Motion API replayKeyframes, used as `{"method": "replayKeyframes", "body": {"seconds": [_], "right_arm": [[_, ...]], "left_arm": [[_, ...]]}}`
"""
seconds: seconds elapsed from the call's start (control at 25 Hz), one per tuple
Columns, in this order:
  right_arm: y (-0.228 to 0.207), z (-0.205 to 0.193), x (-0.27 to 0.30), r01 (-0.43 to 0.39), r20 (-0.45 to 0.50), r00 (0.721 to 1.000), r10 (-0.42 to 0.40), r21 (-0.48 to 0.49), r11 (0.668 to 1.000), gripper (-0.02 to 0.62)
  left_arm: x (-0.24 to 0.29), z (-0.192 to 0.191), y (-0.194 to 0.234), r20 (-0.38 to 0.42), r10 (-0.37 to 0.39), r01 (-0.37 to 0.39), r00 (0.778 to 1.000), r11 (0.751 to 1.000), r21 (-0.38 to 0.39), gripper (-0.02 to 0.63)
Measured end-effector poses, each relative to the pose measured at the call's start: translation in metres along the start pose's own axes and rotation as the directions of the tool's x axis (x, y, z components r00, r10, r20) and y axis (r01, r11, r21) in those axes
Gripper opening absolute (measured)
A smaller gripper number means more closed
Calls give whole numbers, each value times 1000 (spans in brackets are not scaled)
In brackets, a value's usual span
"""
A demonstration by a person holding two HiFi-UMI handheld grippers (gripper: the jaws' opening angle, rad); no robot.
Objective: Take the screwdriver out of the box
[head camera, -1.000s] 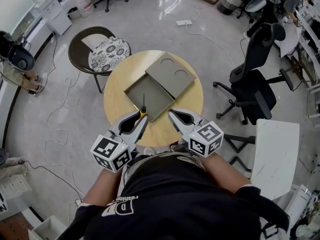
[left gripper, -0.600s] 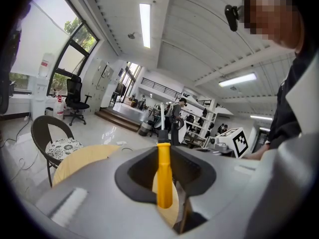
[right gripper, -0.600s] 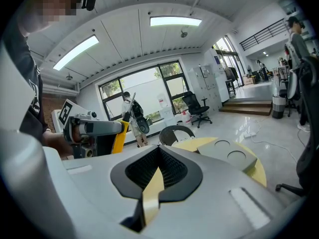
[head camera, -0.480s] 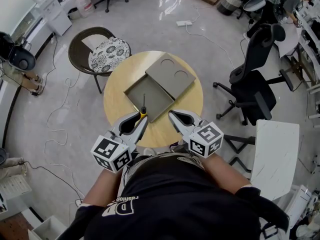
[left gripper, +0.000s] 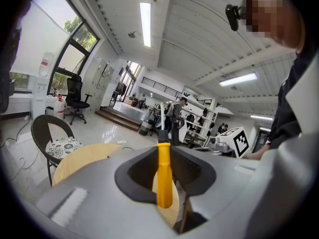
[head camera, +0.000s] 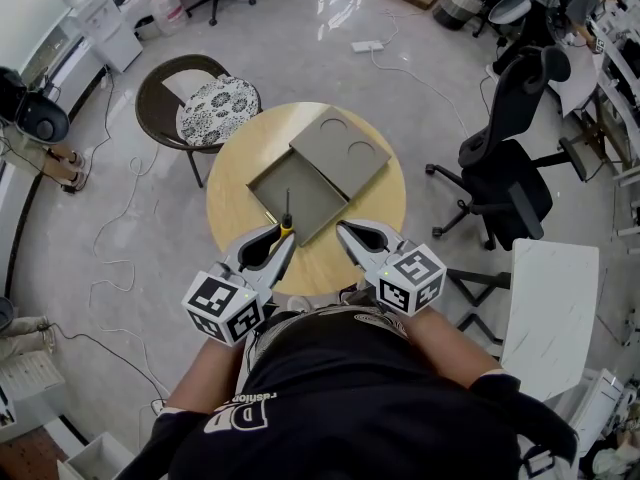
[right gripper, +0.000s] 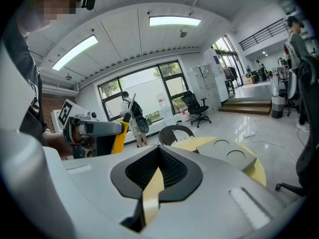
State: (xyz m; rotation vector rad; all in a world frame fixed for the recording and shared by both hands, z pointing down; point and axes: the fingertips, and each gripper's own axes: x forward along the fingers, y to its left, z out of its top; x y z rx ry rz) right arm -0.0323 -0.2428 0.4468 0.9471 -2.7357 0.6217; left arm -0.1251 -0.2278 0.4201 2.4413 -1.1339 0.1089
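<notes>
Yellow-handled screwdriver (left gripper: 164, 172) pinched in left gripper (head camera: 283, 238), right gripper (right gripper: 157, 177) pressed together, grey box (head camera: 277, 182) open, lid (head camera: 340, 149) alongside

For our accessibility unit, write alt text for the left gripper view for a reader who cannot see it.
The left gripper is shut on a yellow-handled screwdriver, its shaft pointing past the jaw tips. Behind lie a round wooden table and a dark chair with a patterned cushion.

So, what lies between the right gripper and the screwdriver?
In the head view, only the near corner of the box and bare table lie between the right gripper and the screwdriver.
</notes>
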Motion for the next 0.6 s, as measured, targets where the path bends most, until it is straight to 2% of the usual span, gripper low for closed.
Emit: {"method": "replayKeyframes", "body": {"seconds": [0.6], "right_arm": [[0, 0, 2, -9, -4, 1000, 9, -1, 1000, -3]], "left_arm": [[1, 2, 0, 1, 8, -8, 1000, 1000, 1, 138]]}}
